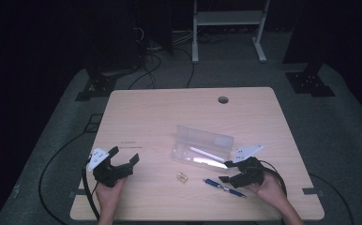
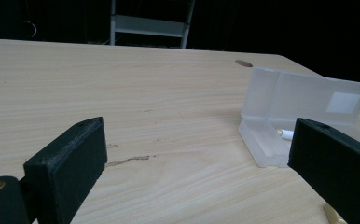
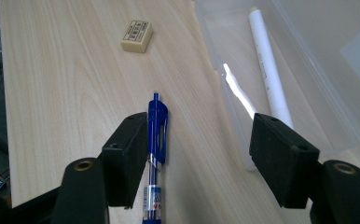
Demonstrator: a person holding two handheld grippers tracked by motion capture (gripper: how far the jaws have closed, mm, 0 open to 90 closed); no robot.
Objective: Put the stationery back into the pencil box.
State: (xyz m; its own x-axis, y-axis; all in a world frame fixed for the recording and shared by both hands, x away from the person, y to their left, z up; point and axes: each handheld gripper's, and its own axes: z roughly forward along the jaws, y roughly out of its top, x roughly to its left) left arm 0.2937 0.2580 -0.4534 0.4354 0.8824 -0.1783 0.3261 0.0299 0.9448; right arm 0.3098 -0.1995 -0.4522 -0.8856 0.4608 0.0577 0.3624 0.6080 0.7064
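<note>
In the high view the right hand-held gripper [image 1: 228,174] sits at the lower right of the tabletop [image 1: 160,117], jaws spread wide with nothing gripped. Just below it lies the blue pen [image 1: 224,187]; in the right gripper view the pen [image 3: 156,140] lies flat against the inside of the left jaw. The open clear case [image 1: 201,147] sits just above, with a white pen [image 1: 206,153] inside. An eraser [image 1: 183,177] lies left of the blue pen. At lower left, the left hand-held gripper [image 1: 124,155] stands wide and empty.
</note>
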